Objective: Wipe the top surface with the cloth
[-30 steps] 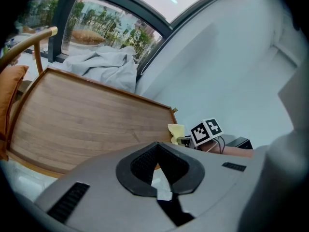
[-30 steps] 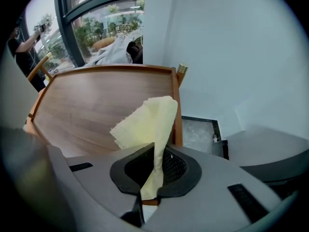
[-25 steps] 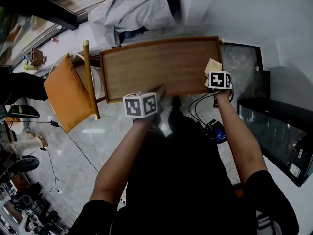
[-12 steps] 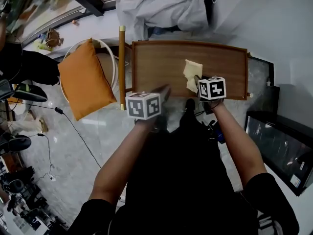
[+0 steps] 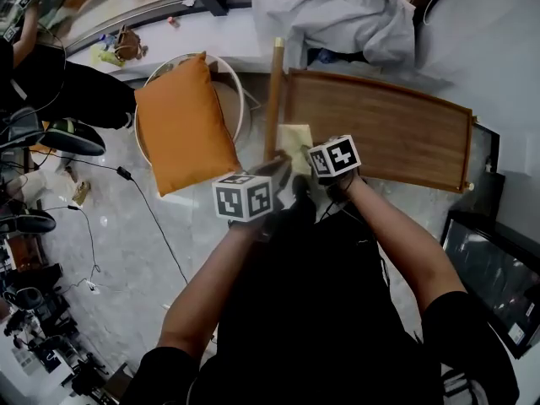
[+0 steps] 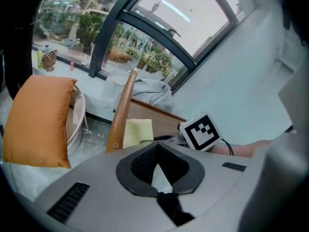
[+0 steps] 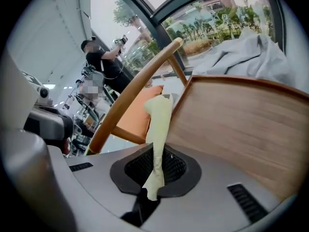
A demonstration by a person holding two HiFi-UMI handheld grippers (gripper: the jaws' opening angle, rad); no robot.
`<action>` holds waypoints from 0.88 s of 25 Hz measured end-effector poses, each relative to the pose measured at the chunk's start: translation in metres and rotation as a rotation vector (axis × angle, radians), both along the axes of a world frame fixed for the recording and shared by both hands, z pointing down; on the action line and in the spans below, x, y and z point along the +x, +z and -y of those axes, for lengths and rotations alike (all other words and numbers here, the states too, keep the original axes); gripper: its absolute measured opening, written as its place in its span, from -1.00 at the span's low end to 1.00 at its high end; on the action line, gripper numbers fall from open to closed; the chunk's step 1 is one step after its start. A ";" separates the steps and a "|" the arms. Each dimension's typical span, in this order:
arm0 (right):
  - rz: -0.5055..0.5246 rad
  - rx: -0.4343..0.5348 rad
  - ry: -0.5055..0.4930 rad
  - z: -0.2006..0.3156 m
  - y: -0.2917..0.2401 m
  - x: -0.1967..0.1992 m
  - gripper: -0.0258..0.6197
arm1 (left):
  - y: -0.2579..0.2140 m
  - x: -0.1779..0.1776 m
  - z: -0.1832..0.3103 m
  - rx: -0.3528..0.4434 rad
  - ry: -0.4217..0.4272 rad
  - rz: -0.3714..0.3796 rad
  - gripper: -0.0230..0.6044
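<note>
The cloth's [image 7: 159,124] lower end disappears into the right gripper [image 7: 155,170], whose jaws are clamped on it. The rest lies over the left end of the table [image 5: 388,133], beside a wooden pole [image 5: 274,99]. An orange cushion [image 5: 186,125] hides most of a white round frame [image 5: 239,91], and grey fabric [image 5: 337,15] is heaped behind. The left gripper [image 6: 158,173] hangs just off the table's corner, jaws together on nothing.
</note>
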State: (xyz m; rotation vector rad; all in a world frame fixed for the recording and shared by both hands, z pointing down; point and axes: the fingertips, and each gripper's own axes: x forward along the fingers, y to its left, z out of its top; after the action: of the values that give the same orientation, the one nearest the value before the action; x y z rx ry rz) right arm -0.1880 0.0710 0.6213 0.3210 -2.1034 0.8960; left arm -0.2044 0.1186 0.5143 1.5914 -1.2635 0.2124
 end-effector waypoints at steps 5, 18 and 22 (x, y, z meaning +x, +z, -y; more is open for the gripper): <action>-0.074 -0.010 -0.002 -0.009 0.027 -0.026 -0.82 | -0.004 -0.010 -0.010 0.026 0.077 0.010 -0.90; -0.313 0.206 -0.189 -0.014 0.059 0.002 -0.82 | 0.004 0.010 -0.007 0.009 0.124 0.007 -0.90; -0.332 0.196 -0.178 -0.011 0.058 0.029 -0.82 | 0.006 0.025 -0.003 -0.001 0.132 0.001 -0.90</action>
State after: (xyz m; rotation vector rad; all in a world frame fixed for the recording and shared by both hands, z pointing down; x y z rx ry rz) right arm -0.1590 0.0815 0.6790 0.3509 -1.8774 0.4946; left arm -0.1792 0.1216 0.5206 1.6750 -1.1603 0.2969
